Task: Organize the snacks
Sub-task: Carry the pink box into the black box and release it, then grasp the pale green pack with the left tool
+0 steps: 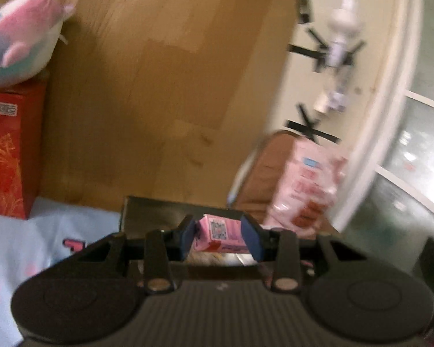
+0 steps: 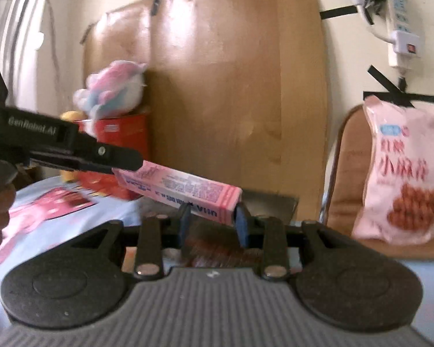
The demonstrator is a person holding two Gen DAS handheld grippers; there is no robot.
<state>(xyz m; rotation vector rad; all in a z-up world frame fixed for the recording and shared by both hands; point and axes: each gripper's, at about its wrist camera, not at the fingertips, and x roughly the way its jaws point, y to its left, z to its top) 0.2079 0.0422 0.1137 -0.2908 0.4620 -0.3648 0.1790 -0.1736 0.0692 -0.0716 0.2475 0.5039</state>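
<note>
A long pink snack box (image 2: 185, 189) is held in the air by both grippers. My left gripper (image 1: 220, 235) is shut on one end of the box (image 1: 221, 237); it shows from the side in the right wrist view (image 2: 121, 162). My right gripper (image 2: 212, 219) is shut on the box's other end. A pink snack bag (image 2: 405, 173) with red print leans upright on a brown chair at the right; it also shows in the left wrist view (image 1: 306, 185).
A large cardboard sheet (image 2: 231, 86) stands against the wall. A red box (image 2: 121, 141) with a pink plush toy (image 2: 112, 89) on it stands at the left. A light blue patterned cloth (image 1: 43, 237) covers the table. A dark tray edge (image 1: 159, 211) lies behind the grippers. A power strip (image 2: 402, 29) hangs on the wall.
</note>
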